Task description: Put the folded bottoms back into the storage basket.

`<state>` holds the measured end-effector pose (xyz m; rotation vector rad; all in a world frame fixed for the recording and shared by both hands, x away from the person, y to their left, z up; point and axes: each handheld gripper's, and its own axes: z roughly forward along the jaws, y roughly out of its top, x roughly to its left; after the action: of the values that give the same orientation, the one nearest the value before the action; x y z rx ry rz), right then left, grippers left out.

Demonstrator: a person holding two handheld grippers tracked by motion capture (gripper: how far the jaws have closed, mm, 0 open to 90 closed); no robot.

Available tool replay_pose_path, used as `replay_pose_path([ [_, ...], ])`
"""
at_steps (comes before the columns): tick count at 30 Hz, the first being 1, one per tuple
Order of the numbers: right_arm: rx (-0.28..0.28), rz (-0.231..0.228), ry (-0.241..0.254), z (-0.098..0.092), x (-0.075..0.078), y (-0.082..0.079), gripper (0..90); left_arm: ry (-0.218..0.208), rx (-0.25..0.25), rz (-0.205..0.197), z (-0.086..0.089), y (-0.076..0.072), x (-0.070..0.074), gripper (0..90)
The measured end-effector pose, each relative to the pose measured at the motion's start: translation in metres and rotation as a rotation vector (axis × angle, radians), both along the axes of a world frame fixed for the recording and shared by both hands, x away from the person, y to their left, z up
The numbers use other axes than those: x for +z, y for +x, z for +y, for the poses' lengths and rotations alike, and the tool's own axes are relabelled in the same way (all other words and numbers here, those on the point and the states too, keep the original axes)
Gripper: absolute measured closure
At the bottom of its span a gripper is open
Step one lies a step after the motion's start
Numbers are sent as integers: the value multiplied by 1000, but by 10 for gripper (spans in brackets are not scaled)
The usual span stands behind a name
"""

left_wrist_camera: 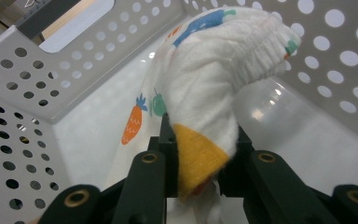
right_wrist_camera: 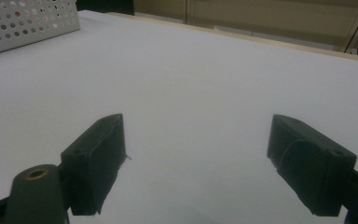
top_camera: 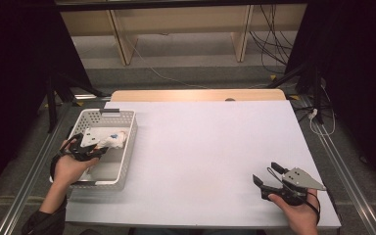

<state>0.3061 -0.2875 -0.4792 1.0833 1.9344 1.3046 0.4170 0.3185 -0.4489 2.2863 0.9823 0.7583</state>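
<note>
Left gripper view: claw (left_wrist_camera: 200,154) hides sock's (left_wrist_camera: 214,70) yellow toe end.

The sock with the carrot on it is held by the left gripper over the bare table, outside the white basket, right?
Not quite. The left gripper does hold the sock, but inside the white basket, not over the bare table. The left gripper view shows the basket's holed walls all around the sock.

I work in what looks like a lab. Black curtains (top_camera: 24,73) flank my white table (top_camera: 210,147). Loose cables (top_camera: 269,44) and metal rails (top_camera: 345,176) cross the floor.
</note>
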Motion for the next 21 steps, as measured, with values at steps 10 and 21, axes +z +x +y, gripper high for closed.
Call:
replay_pose_path([
  [10, 2, -2, 1, 0, 0, 0, 199, 0, -11, 27, 0, 2, -2, 719],
  [21, 1, 0, 2, 0, 1, 0, 199, -22, -3, 55, -5, 1, 6, 303],
])
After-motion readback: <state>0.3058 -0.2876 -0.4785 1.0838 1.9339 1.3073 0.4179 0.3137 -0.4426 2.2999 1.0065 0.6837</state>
